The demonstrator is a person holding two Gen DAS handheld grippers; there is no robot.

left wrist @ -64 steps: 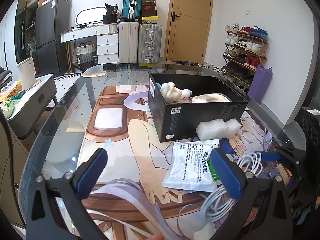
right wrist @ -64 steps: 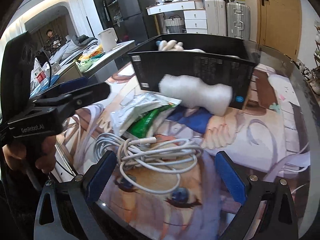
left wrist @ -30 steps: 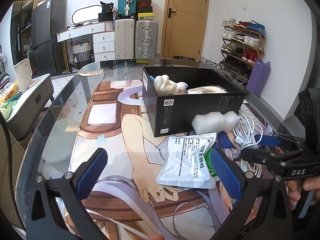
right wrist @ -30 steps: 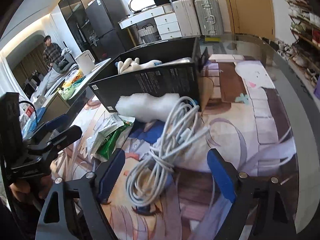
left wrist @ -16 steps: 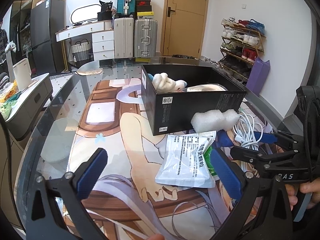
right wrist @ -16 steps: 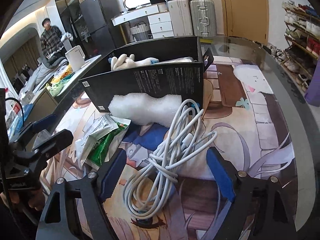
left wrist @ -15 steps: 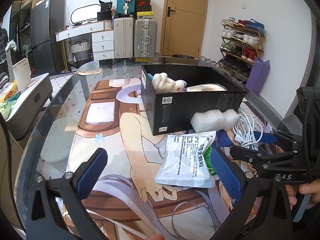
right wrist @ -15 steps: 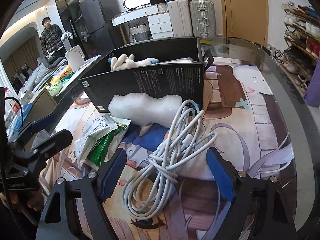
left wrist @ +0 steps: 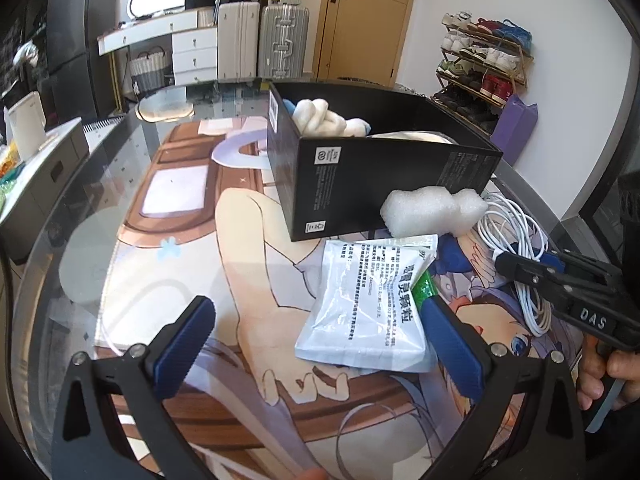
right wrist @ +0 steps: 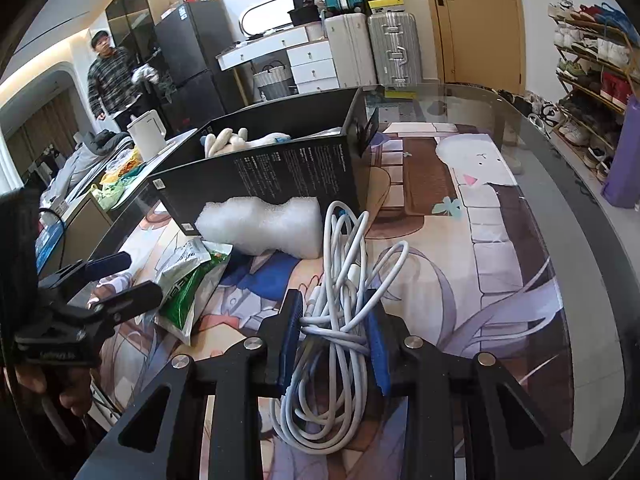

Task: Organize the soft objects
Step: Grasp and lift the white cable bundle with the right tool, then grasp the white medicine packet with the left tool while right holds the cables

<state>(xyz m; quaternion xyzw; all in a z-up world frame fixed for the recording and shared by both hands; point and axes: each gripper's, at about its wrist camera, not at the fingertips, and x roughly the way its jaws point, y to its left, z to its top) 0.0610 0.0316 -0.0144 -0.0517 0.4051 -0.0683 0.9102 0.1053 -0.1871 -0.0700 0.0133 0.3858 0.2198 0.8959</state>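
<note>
Item: white cable [right wrist: 340,280], a loose coiled bundle on the printed mat [right wrist: 500,240], just in front of the black box [right wrist: 280,168] at its right end. Long axis runs from the box straight back toward the right gripper [right wrist: 334,340], roughly in line with its fingers.

Right gripper: fingers drawn narrow, one blue pad on either side of the bundle's middle, gripping the cable. Loops trail out both ahead of and behind the pads.

Left gripper [left wrist: 320,352]: fingers wide apart, holding nothing, hovering over the mat in front of the box and to the left of the cable.

Other soft items in front of the box: white foam block [right wrist: 260,224] touching the box's front wall; white packet [left wrist: 372,300] lying over a green packet [right wrist: 188,300], just in front of the foam.

In the box: a white plush toy [left wrist: 320,116] at the left end, a pale item beside it.

Judgement: the right gripper is the nearer and already has the cable; the box opening lies directly ahead and above, so the carry looks like a lift forward over the front wall, with trailing loops liable to catch on the foam or the rim.
</note>
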